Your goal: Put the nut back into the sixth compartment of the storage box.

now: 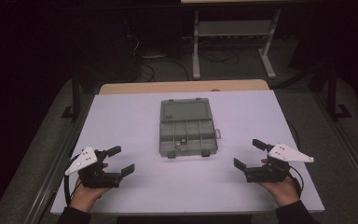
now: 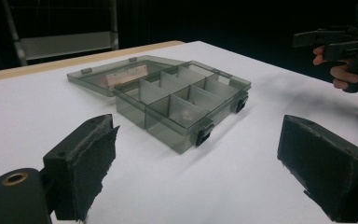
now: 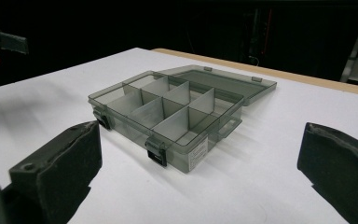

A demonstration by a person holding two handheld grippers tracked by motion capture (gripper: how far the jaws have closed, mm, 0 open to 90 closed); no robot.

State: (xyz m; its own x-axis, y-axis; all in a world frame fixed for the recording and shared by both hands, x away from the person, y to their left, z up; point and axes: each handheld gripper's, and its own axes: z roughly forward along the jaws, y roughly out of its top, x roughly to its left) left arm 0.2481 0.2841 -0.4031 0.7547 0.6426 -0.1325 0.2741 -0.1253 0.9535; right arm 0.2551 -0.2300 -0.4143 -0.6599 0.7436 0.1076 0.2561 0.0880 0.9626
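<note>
Smoky grey plastic organizer box [image 1: 187, 135] sits mid-tabletop [image 1: 121, 121], lid [image 1: 184, 111] laid flat open toward the far edge, latches facing the person. Bare white surface surrounds it on every side. Left tool [image 1: 120, 161] and right tool [image 1: 248, 154] rest near the front edge, well apart from the box, jaws wide and holding nothing.

Each hand grips a black two-jaw tool: the left gripper [image 1: 118, 161] and the right gripper [image 1: 248, 154] both carry a pale grey three-cornered plate on top and trail a black cable. Their jaws are blocky, faced with rough dark padding; a brass-ringed hole sits on the left one. Dark sleeves cover both wrists.
</note>
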